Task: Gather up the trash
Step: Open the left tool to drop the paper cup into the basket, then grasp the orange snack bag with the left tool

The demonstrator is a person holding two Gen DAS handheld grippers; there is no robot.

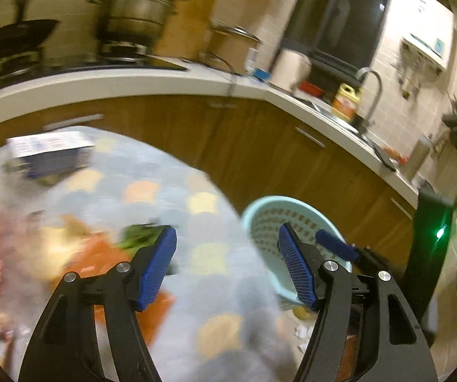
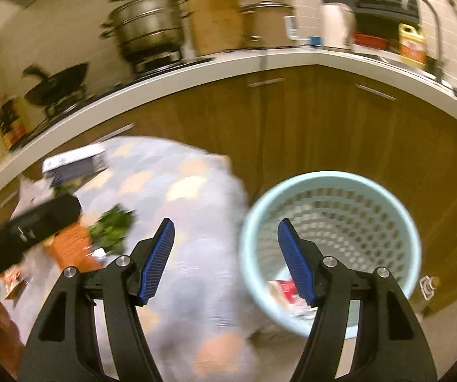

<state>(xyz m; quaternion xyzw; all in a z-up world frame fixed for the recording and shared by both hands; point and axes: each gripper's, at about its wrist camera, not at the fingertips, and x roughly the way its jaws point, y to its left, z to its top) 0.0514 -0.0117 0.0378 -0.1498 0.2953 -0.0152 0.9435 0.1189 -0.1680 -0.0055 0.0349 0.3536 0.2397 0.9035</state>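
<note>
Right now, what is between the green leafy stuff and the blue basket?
Only bare patterned tablecloth lies between the green leaves and the light blue basket. The right wrist view shows it best, though it is blurred.

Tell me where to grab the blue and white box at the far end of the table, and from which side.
Take the box across its short width, gripper coming down from above. It seems to lie flat on the tablecloth with its broad white face up, so its long side edges look like the easiest surfaces to pinch. Blur hides its exact outline, so this is tentative.

Basket (image 2: 330, 191) right of table (image 2: 196, 254) (scraps (image 2: 110, 229) on it), cabinets (image 2: 324, 121) behind.
</note>
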